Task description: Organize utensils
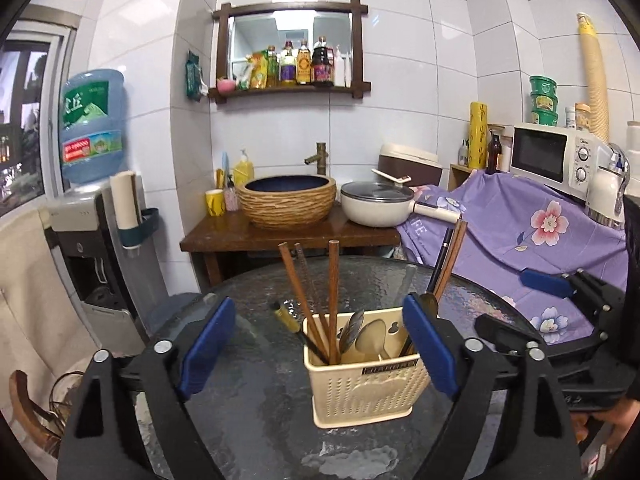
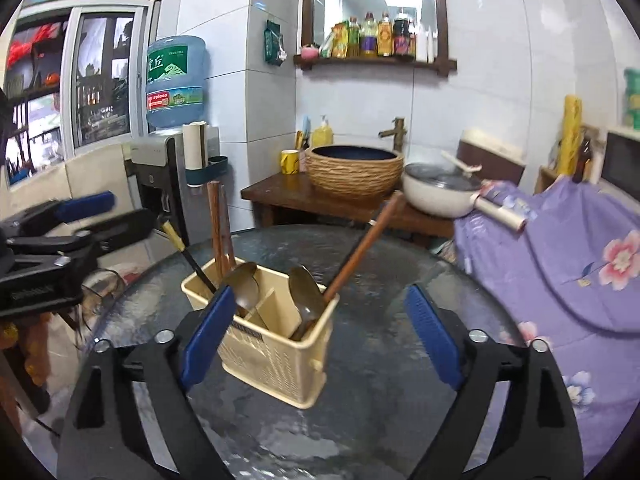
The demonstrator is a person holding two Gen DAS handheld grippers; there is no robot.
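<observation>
A cream plastic utensil holder stands on the round glass table. Brown chopsticks and a black chopstick with a gold end lean in its left compartment. Metal spoons fill the middle, and more chopsticks lean out to the right. My left gripper is open, short of the holder, and holds nothing. My right gripper is open too, just before the holder, with nothing gripped. Each gripper shows at the edge of the other's view, apart from the holder.
Behind the table a wooden stand carries a woven basin and a white lidded pan. A purple floral cloth covers furniture at the right, with a microwave above. A water dispenser stands at the left.
</observation>
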